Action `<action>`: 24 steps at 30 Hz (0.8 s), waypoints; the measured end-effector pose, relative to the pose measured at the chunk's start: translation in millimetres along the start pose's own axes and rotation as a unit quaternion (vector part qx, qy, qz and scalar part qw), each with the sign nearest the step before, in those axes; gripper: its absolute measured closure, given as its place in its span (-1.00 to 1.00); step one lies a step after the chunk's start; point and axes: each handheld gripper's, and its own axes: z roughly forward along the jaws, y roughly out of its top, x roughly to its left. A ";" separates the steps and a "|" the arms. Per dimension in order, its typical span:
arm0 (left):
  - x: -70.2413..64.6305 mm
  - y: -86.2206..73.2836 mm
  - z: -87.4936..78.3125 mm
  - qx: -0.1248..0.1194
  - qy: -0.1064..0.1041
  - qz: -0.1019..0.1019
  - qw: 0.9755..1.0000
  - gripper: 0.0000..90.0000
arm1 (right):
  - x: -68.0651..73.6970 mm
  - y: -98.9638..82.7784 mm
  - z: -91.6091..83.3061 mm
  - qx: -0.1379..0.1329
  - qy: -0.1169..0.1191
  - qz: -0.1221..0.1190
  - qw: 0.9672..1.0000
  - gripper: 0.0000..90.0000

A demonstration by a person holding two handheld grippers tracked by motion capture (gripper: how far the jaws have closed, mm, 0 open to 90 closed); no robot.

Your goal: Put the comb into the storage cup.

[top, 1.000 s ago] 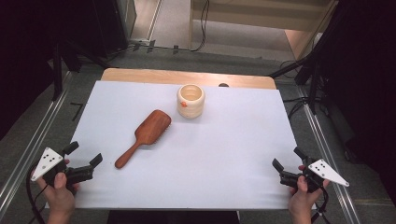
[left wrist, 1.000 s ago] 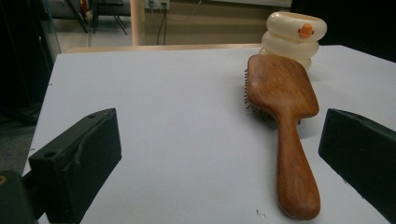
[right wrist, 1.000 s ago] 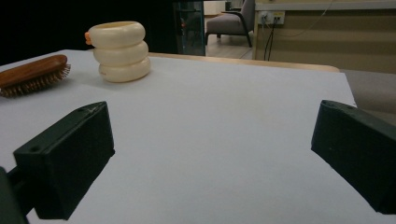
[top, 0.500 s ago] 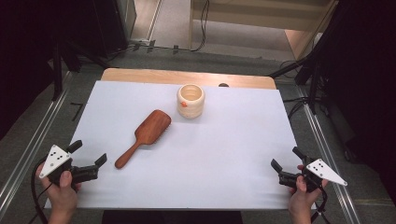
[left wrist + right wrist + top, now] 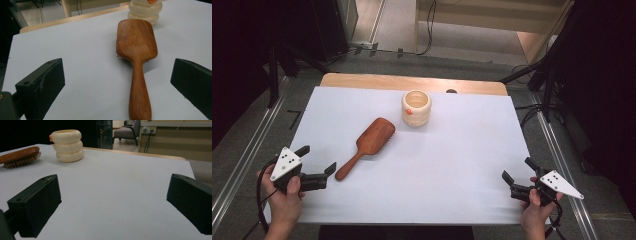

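One wooden hairbrush (image 5: pixel 366 145) lies bristles-down on the white table cover (image 5: pixel 437 190), its handle end pointing at the left gripper (image 5: pixel 318 167) and just ahead of that gripper's jaws. In the left gripper view the brush (image 5: pixel 136 62) runs straight away between the two black jaws, which stand wide apart and touch nothing; the handle reaches down toward the gap, the broad head lies farther off. The left hand (image 5: pixel 284 200) grips the tool from below at the table's near left corner, with the gripper's nose turned inward toward the handle. Beyond the brush head, from that gripper, stands a cream ribbed cup (image 5: pixel 416 107), near the head but apart from it. The right gripper (image 5: pixel 519 175) sits well away from the brush at the near right corner, held low in the right hand (image 5: pixel 534 212), jaws spread and empty. From it the cup (image 5: pixel 68 145) and the brush (image 5: pixel 20 157) lie far ahead to the left.
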 end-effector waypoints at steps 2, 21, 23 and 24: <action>-1.2 4.4 1.2 0.006 -0.003 0.002 1.000 -1.00 | 0.2 0.0 -0.1 0.001 0.001 0.000 1.000 -1.00; -9.6 37.5 18.4 0.064 -0.018 0.041 0.997 -1.00 | 1.0 -0.1 0.8 0.003 -0.001 -0.004 1.000 -1.00; -10.8 40.4 20.3 0.068 -0.020 0.044 0.996 -1.00 | 1.0 -0.1 1.1 0.004 -0.001 -0.005 1.000 -1.00; -11.8 41.8 21.5 0.070 -0.020 0.045 0.996 -1.00 | 1.2 -0.1 1.1 0.004 0.000 -0.005 1.000 -1.00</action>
